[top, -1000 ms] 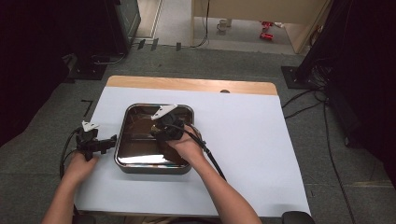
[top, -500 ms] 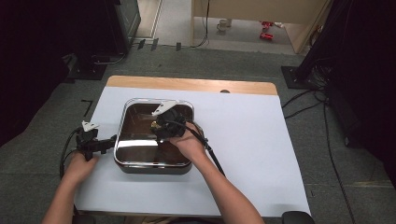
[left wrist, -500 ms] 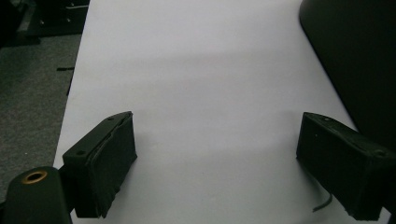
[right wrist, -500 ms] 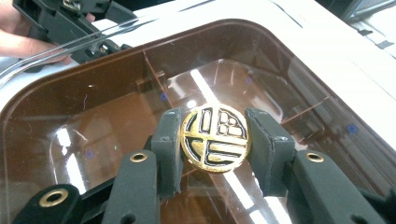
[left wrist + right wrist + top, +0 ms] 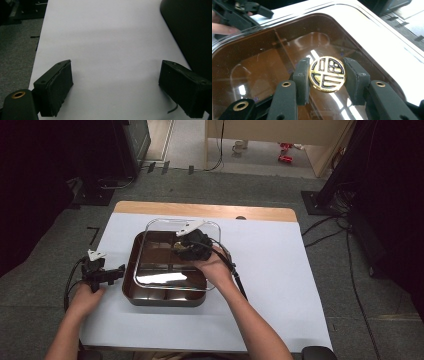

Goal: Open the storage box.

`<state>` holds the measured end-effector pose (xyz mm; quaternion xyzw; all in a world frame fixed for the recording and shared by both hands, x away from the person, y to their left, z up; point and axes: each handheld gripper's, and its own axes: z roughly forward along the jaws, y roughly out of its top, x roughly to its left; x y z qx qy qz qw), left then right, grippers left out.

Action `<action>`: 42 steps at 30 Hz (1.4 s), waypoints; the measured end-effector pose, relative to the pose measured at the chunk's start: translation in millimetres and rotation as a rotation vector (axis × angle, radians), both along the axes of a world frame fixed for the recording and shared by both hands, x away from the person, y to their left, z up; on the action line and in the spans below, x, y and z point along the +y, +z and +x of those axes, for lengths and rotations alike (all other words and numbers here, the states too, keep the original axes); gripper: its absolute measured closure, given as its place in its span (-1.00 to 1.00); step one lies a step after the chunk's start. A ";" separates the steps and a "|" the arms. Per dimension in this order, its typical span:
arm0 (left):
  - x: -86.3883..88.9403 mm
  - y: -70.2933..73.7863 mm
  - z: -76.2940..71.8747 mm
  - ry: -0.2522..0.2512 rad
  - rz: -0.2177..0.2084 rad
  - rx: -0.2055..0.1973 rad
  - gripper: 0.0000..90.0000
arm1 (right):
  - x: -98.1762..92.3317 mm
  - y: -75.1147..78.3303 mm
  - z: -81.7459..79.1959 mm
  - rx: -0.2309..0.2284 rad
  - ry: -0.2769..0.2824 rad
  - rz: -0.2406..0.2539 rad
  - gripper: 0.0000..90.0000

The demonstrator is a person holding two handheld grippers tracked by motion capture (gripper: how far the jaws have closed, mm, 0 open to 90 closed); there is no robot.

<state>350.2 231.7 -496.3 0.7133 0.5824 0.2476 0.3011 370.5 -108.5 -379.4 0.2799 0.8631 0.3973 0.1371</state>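
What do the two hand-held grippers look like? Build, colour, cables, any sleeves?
Left hand-held gripper: black body, two blocky black jaws with dark padded faces, brass-ringed screw hole, pale three-cornered plate on top, black cable. Right hand-held gripper: same black jaws, grey-green pads, brass-ringed holes, pale plate, black cable along the forearm. No sleeves visible on either forearm.

A lab-like recording room.
Grey carpet floor (image 5: 60, 235), loose cables (image 5: 330, 227), dark equipment stands (image 5: 125, 145) around a white-covered counter (image 5: 280, 270).
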 end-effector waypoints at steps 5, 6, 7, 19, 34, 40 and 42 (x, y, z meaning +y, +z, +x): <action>-0.2 -0.2 0.1 0.002 -0.001 -0.002 -0.74 | -21.9 1.1 5.5 0.008 -0.034 0.009 0.31; -0.2 -0.2 0.1 0.002 -0.001 -0.003 -0.74 | -26.1 1.4 6.4 0.006 -0.042 0.011 0.31; -0.2 -0.2 0.1 0.002 -0.001 -0.003 -0.74 | -29.2 1.7 6.8 0.006 -0.049 0.010 0.31; -0.3 -0.2 0.0 0.003 -0.002 -0.002 -0.74 | -86.3 -2.7 15.5 0.005 -0.161 0.022 0.31; -0.2 -0.2 0.0 0.001 -0.001 -0.001 -0.74 | -151.3 -14.4 20.5 0.007 -0.285 -0.021 0.31; -0.2 -0.2 0.0 0.001 -0.001 -0.001 -0.74 | -174.4 -24.0 20.4 0.020 -0.341 -0.016 0.31; -0.2 -0.2 0.0 0.001 -0.001 -0.001 -0.74 | -182.4 -26.8 21.8 0.029 -0.364 -0.014 0.31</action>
